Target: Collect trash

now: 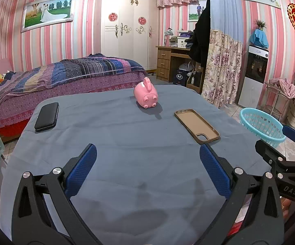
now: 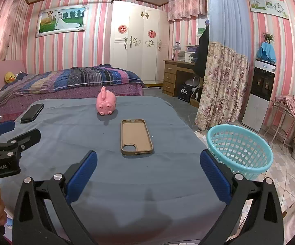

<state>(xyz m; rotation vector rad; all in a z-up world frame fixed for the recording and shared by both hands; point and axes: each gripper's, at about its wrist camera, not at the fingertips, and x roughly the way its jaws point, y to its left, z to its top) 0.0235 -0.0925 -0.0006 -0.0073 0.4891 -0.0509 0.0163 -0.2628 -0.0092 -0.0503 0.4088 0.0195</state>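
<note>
Both tongs, left [image 1: 148, 169] and right [image 2: 148, 173], are held spread apart and empty above the near edge of the grey-covered desk [image 2: 110, 183]. A brown phone case [image 2: 136, 136] is seen near the right edge, a pink piggy bank [image 2: 106, 103] toward the far edge, a black case [image 1: 47, 116] at the far left corner. A turquoise basket [image 2: 239, 149] is placed just beside the right edge.

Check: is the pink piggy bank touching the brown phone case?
Apart. The right wrist view shows bare blue cloth between the piggy bank and the phone case.
</note>
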